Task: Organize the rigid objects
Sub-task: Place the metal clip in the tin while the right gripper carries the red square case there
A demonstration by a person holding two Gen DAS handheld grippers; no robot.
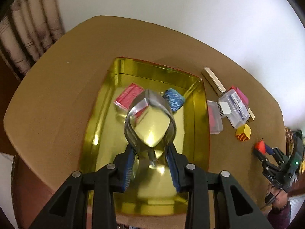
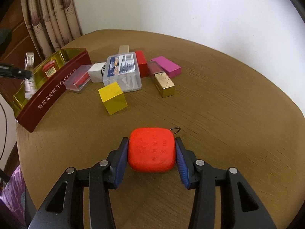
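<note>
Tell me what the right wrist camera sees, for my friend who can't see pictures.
The right gripper squeezes an orange rounded-square case that has a small metal ring, over a brown table. Farther back lie a yellow cube, a clear plastic box, a pink block and a gold bar, beside a red tin with a gold inside.

Looks like we're in somebody's home, probably a living or dining room. We've got a round wooden table [image 2: 209, 99] pushed up near a plain white wall [image 2: 190, 5], with patterned beige curtains [image 2: 47, 19] hanging in the corner. The toffee tin [image 2: 47, 95] and little household bits on the table feel pretty domestic too.
</note>
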